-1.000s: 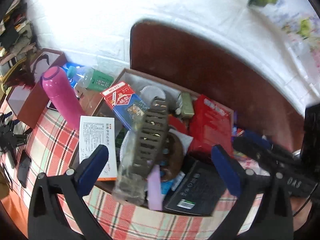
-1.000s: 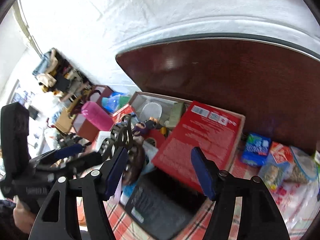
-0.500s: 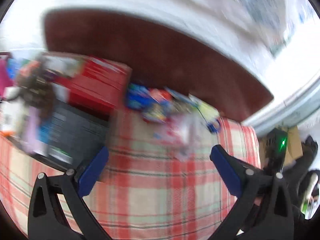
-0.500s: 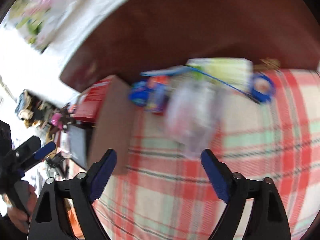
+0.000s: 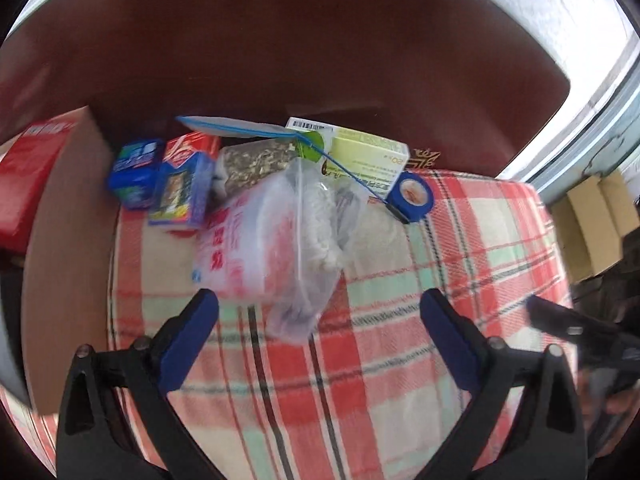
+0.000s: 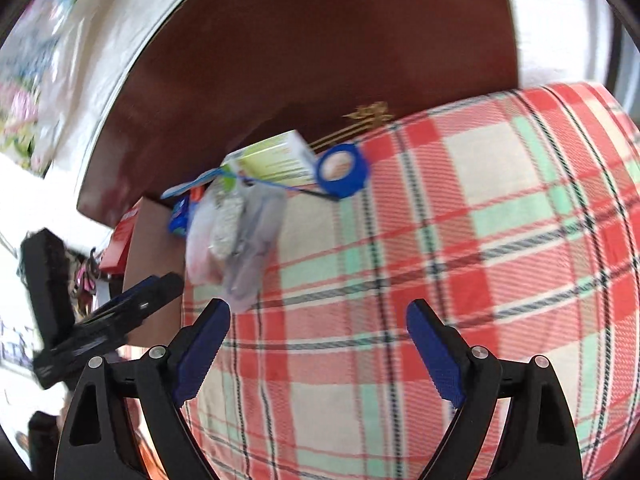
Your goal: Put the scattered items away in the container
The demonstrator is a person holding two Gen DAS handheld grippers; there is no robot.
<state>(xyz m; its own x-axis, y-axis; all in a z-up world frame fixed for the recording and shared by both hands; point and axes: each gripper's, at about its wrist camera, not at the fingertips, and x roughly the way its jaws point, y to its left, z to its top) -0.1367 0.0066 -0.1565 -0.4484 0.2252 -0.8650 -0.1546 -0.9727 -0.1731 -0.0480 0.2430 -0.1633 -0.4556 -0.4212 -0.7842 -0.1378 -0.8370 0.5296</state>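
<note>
Plaid cloth (image 5: 400, 360) on bed | dark headboard (image 5: 280, 40) behind | left jaws closing, empty | right jaws wide, empty

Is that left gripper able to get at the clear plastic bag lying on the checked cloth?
Probably yes. The left gripper has nothing between its closing jaws, and the clear plastic bag lies just ahead on the checked cloth, nothing blocking it.

Both wrist cams tilt steeply down, close over the red-green plaid cloth (image 5: 400, 360). Both see the blue tape roll (image 6: 342, 170) and clear plastic bags (image 5: 280, 236); left cam sits left.
</note>
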